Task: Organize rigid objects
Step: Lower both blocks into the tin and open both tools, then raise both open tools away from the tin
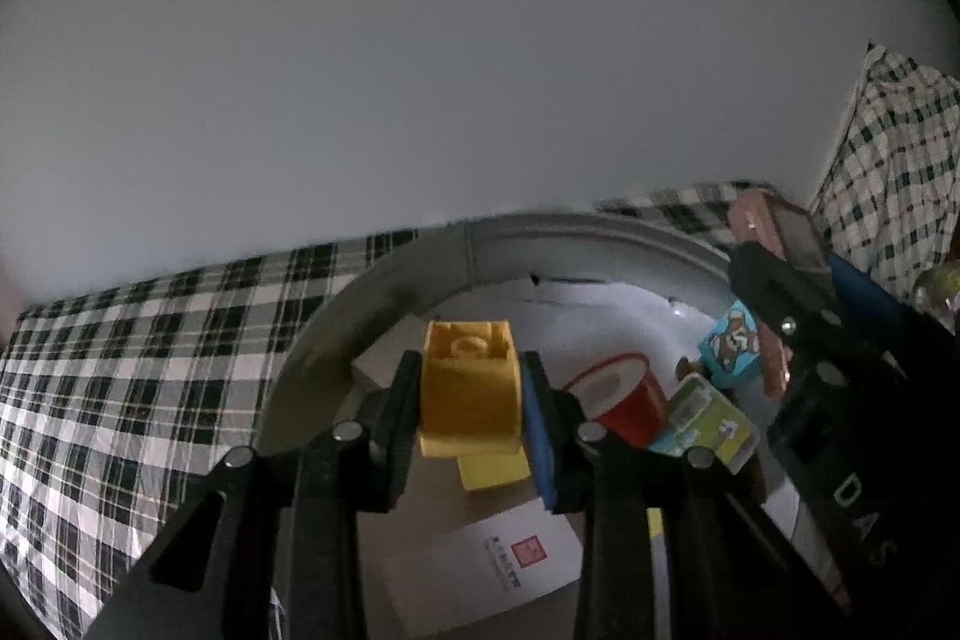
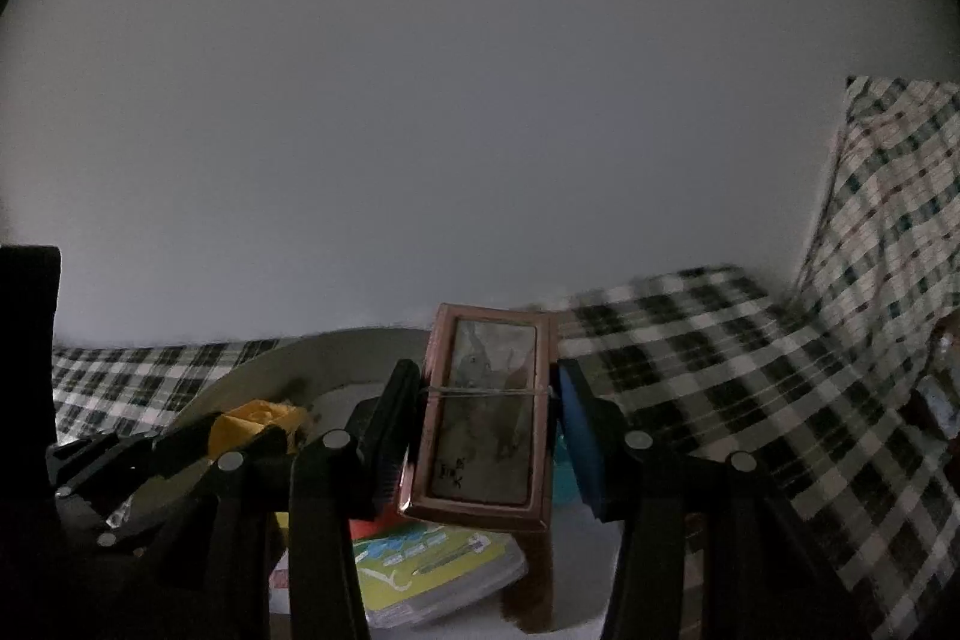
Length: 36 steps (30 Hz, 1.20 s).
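the sorting looks well underway but unfinished: several things already lie inside the round pale grey basin (image 1: 384,280) that sits on the black-and-white checked bed cover (image 1: 120,352), while each hand is carrying one more piece above it. in the basin are a red paper cup (image 1: 630,400) lying on its side, a light blue carton with a cartoon bear (image 1: 732,346), a green-and-white flat pack (image 1: 702,424), a white card box with a red stamp (image 1: 498,562) and a pale yellow block (image 1: 492,469). the left gripper (image 1: 471,388) has its jaws clamped on a chunky yellow plastic block (image 1: 468,382), held over the basin's near side and not yet set down. the right gripper (image 2: 486,412) has its jaws clamped on the long sides of a flat rectangular copper-rimmed tin with a faded picture lid (image 2: 486,400), a thin band across its middle, held just above the green pack at the basin's right edge. the yellow block looks hollow-moulded with a raised knob on top, hard and easy to pinch; the tin looks thin-walled, smooth and slightly worn. both pieces appear to need only lowering and releasing; whether more items wait outside the basin cannot be told.
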### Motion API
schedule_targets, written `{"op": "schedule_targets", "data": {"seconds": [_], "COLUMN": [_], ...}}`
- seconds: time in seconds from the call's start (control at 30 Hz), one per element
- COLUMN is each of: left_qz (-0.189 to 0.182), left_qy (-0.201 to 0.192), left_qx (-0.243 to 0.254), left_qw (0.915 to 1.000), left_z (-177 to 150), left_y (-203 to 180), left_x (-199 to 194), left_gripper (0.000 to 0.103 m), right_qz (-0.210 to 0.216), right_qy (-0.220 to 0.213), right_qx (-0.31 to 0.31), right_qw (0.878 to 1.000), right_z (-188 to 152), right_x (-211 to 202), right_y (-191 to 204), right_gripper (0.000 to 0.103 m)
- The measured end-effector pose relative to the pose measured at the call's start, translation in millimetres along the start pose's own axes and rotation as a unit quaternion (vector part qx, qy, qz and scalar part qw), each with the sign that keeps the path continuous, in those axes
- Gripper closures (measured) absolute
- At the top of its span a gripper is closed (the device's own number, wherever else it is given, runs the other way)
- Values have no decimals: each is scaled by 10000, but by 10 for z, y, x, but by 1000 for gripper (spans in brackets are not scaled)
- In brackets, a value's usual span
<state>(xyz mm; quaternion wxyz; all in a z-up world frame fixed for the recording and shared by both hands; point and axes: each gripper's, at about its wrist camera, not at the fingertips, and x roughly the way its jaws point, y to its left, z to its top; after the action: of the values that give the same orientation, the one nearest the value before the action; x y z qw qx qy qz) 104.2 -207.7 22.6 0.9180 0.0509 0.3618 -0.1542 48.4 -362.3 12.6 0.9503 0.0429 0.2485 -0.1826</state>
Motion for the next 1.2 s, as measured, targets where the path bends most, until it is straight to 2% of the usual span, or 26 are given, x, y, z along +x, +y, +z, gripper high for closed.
{"op": "schedule_targets", "data": {"seconds": [0.03, 0.1, 0.13, 0.17, 0.23, 0.33, 0.43, 0.83, 0.9, 1.07, 1.2], "left_qz": [-30, 2, 87, 140, 111, 16, 86, 429, 392, 606, 648], "left_qy": [66, -7, -155, -276, -356, -281, -354, -849, -960, -1209, -1293], "left_qx": [-2, -34, -39, -59, -87, -118, -155, -414, -476, -455, -460], "left_qw": [10000, 10000, 9998, 9995, 9993, 9995, 9992, 9946, 9935, 9898, 9884], "left_z": [-14, -18, -15, -18, -24, -45, -68, -340, -375, -464, -503], "left_y": [-5, -23, -31, -35, -37, -26, -2, 180, 215, 223, 245], "left_x": [11, -36, -93, -140, -183, -169, -201, -416, -464, -549, -556], "left_gripper": [46, 14, 5, 1, 1, 1, 1, 1, 1, 1, 1], "right_qz": [74, 228, 269, 319, 353, 342, 195, 235, 244, 297, 39], "right_qy": [63, 141, 147, 172, 120, -66, -114, -577, -673, -779, -914], "right_qx": [21, 58, 64, 73, 150, 233, 264, 725, 744, 774, 563], "right_qw": [10000, 9996, 9995, 9993, 9992, 9991, 9994, 9954, 9947, 9935, 9942], "right_z": [-7, -8, -10, -8, -14, -34, -49, -75, -95, -155, -234], "right_x": [15, 36, 34, 32, -1, -58, -69, -242, -286, -345, -391], "right_y": [-3, -10, -15, -23, -41, -52, -63, -195, -193, -182, -115], "right_gripper": [53, 52, 45, 27, 11, 10, 10, 10, 10, 11, 10]}}
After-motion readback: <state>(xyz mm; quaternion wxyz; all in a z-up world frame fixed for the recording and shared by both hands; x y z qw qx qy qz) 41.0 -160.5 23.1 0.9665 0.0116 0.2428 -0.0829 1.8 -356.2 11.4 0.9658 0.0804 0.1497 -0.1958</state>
